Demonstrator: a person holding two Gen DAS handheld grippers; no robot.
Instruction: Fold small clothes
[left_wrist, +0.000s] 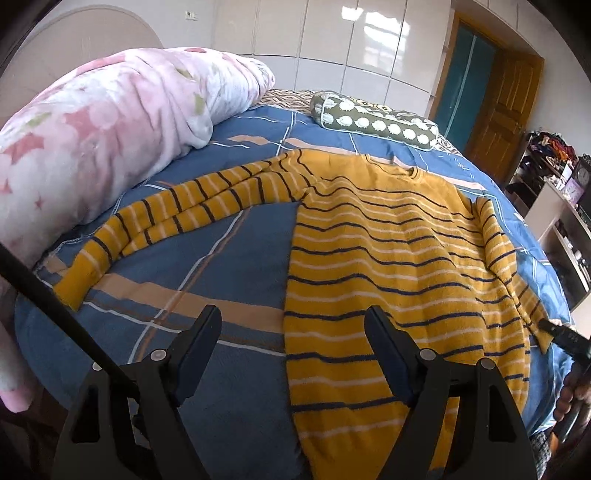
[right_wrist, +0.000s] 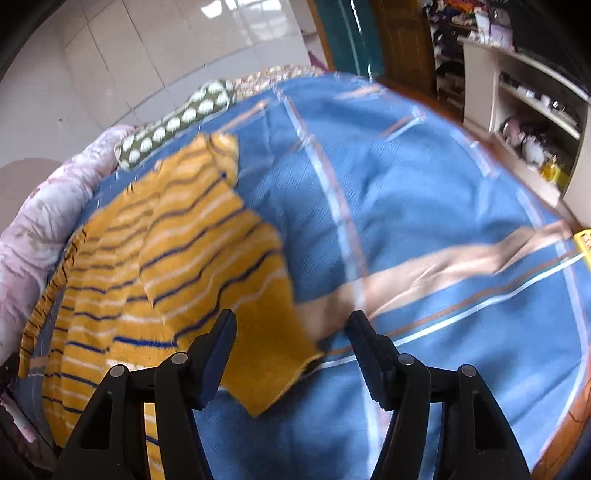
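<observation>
A yellow sweater (left_wrist: 388, 251) with dark blue and white stripes lies flat on the blue plaid bedsheet (left_wrist: 229, 251). Its left sleeve (left_wrist: 166, 210) stretches out to the left. The right sleeve (left_wrist: 506, 266) runs down along the body's right side. My left gripper (left_wrist: 293, 325) hangs open over the body's lower left edge, with nothing between its pads. In the blurred right wrist view, my right gripper (right_wrist: 291, 328) is open, and the right sleeve's cuff (right_wrist: 273, 369) lies between and below its fingers. One of those fingers (left_wrist: 554, 330) shows at that cuff.
A rolled pink floral quilt (left_wrist: 92, 147) fills the bed's left side. A green pillow with white sheep (left_wrist: 373, 118) lies at the far end. White shelves (right_wrist: 517, 122) and a wooden door (left_wrist: 498, 114) stand to the right. A black rod (left_wrist: 40, 284) crosses the left wrist view.
</observation>
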